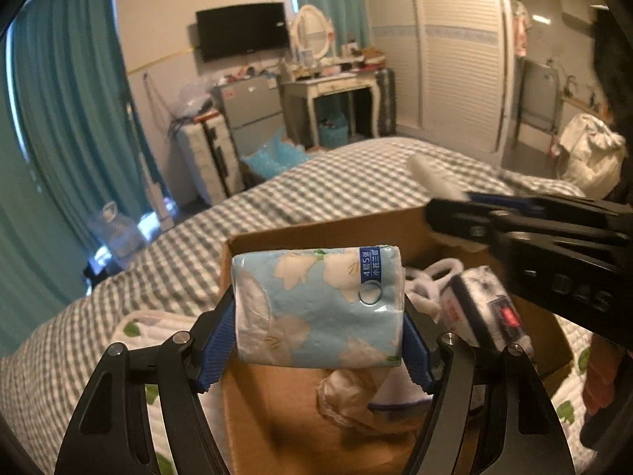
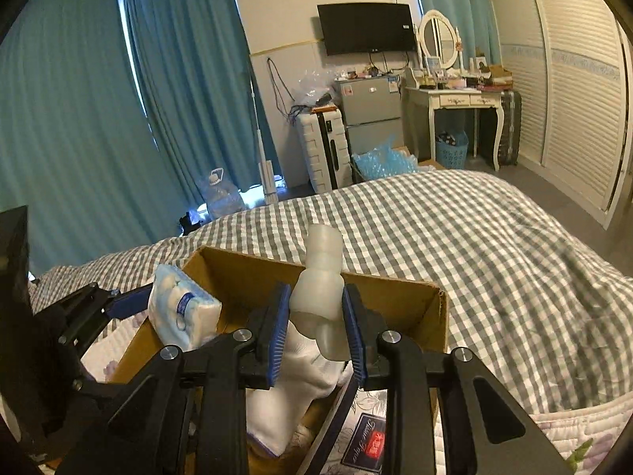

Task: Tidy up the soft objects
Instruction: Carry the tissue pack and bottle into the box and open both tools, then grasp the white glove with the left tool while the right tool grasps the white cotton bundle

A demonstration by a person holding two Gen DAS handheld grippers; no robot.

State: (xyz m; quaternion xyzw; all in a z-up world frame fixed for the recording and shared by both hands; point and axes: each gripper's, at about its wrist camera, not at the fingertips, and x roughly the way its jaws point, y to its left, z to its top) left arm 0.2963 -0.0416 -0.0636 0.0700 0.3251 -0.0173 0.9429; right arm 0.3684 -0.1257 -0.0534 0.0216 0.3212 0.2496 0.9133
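Blue ribbed pads of the left claw (image 1: 316,336) press on both short ends of a light-blue tissue pack (image 1: 316,304), its jaws roughly half open around it; the pack's long axis runs across from pad to pad. It hangs directly above the near part of the open cardboard box (image 1: 253,407) that sits on the checked bed (image 1: 277,198), so the move ahead looks like a straight drop or a short lowering. Below it in the box lie a crumpled beige cloth (image 1: 356,396), white socks (image 1: 431,277) and another printed tissue pack (image 1: 482,308).

The right claw (image 2: 316,316) is nearly closed, gripping a soft translucent white bottle-shaped thing (image 2: 318,289) around its middle; its long axis points away from the camera, tilted upward. That claw is over the same box, above a white sock (image 2: 292,376). Both loads appear about equally near to release.
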